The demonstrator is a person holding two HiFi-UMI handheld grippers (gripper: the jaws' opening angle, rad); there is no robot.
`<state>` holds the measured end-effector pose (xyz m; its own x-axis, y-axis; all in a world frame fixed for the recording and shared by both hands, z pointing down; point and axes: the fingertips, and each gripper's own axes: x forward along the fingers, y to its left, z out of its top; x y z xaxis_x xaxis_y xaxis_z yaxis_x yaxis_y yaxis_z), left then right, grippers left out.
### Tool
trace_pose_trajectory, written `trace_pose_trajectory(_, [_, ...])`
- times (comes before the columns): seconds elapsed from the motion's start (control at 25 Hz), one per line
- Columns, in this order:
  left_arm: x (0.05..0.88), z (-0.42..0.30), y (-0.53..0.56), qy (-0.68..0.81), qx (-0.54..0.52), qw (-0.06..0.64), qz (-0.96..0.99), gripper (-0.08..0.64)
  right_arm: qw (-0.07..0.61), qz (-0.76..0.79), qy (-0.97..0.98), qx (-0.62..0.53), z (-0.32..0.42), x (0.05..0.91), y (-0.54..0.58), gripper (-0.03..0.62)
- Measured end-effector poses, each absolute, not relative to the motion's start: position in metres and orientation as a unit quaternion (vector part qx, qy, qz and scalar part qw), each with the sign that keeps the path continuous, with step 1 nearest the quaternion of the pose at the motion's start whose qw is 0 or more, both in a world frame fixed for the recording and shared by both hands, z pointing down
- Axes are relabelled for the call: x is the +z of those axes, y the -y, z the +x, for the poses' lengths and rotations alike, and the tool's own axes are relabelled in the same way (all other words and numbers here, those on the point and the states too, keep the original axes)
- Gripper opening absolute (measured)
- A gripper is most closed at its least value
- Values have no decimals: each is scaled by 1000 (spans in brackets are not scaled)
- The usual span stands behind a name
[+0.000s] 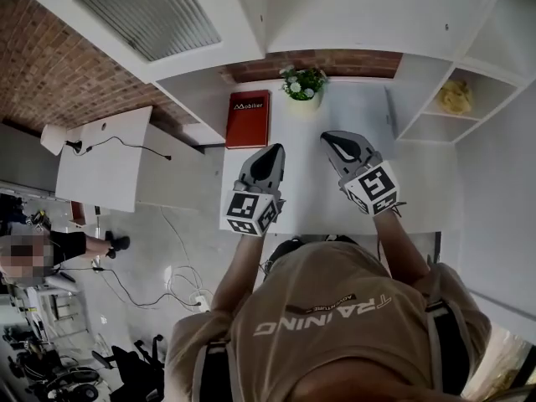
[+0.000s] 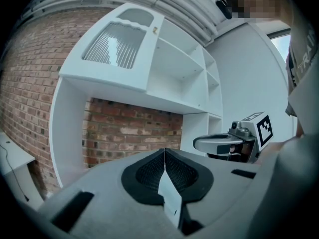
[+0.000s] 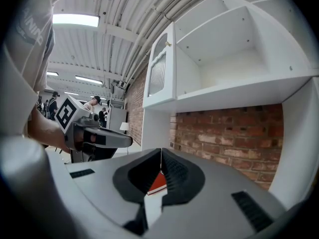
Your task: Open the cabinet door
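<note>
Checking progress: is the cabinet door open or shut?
Shut: the door lies flush with the cabinet front, its knob edge against the open shelves; nothing behind it shows.

1. My left gripper (image 1: pixel 274 149): jaws pressed together, nothing between them, held about level.
2. My right gripper (image 1: pixel 328 137): jaws together, empty, beside the left, not touching.
3. My left forearm (image 1: pixel 243 268) and right forearm (image 1: pixel 400 234): both stretched forward.
</note>
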<state>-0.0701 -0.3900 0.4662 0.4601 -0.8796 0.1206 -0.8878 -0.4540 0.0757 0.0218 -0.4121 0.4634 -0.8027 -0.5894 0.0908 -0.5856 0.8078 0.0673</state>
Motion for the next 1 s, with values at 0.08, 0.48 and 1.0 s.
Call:
trace_pose_trajectory(0.08, [459, -74, 393, 516, 33, 58, 854, 9, 54, 307, 950, -21, 14, 456, 412, 12])
trace_pose_trajectory(0.48, [428, -85, 394, 491, 27, 28, 870, 9, 70, 303, 947, -76, -14, 415, 407, 12])
trace_pose_trajectory(1.0, [281, -95, 398, 488, -34, -134, 862, 9, -4, 307, 939, -154, -33, 307, 389, 12])
